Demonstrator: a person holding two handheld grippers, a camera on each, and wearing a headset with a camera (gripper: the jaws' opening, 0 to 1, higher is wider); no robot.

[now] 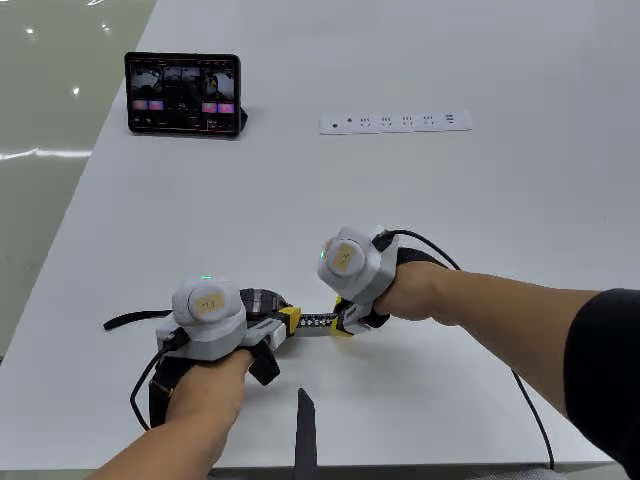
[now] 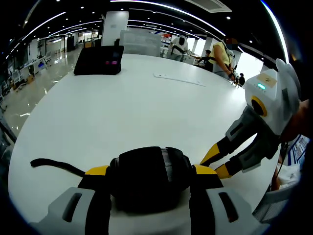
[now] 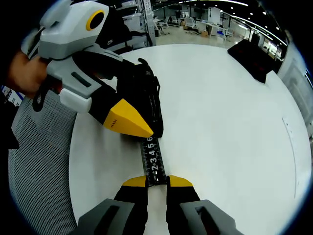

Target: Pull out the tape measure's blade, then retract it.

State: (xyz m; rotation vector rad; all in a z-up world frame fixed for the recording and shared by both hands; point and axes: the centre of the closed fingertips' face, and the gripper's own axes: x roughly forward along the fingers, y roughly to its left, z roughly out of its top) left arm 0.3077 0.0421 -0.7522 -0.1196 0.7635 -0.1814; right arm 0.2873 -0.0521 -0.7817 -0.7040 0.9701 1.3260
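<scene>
Since only a short stretch of blade is out, you seem to be early in the pull-out step, working over the broad white table (image 1: pixel 450 200). Your left gripper (image 2: pixel 151 171), grey with yellow-tipped jaws, is clamped around the black rounded tape measure case (image 3: pixel 145 105), which rests on the table near your edge. Your right gripper (image 3: pixel 157 182) sits just beside the case, jaws pressed onto the end of the narrow black numbered blade (image 3: pixel 152 159). Next, you likely need to draw the right gripper straight away from the case while bracing the left.
</scene>
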